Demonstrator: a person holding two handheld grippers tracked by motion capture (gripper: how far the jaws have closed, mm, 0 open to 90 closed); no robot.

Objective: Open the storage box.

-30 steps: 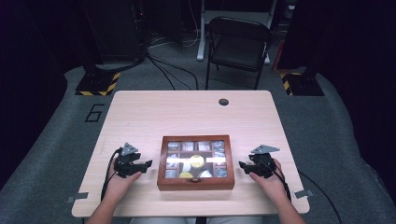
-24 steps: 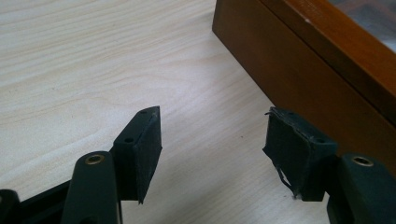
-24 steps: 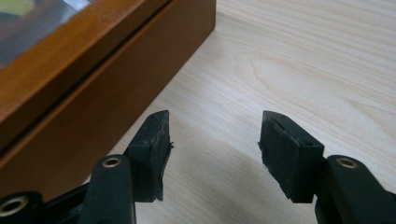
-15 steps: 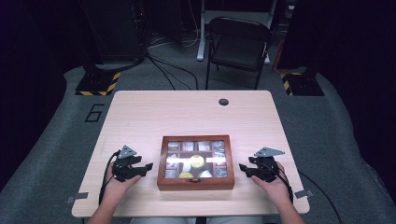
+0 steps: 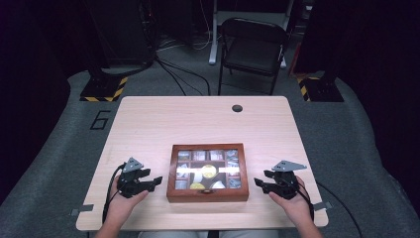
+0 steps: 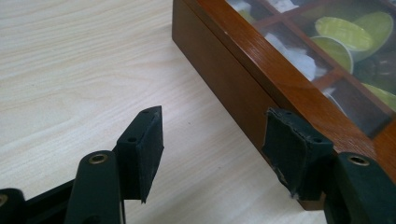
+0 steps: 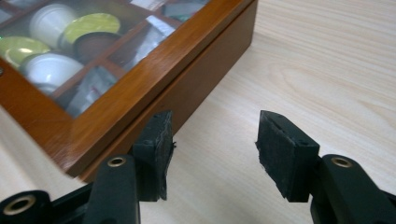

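Wooden box (image 5: 207, 191) with a glass lid sits closed at the near middle of the surface (image 5: 198, 119), its compartments holding capsules and sachets. Left tool (image 5: 148, 181) and right tool (image 5: 261, 183) flank the box, each clear of its side walls and further from it than a second ago. Both have drawn back toward the surface's near corners (jaws have just been closing slightly). Each tool stands parted, gripping nothing.

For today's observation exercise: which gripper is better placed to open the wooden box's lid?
Neither clearly: the left gripper and right gripper flank the box evenly, both open and empty. The front latch sits midway.
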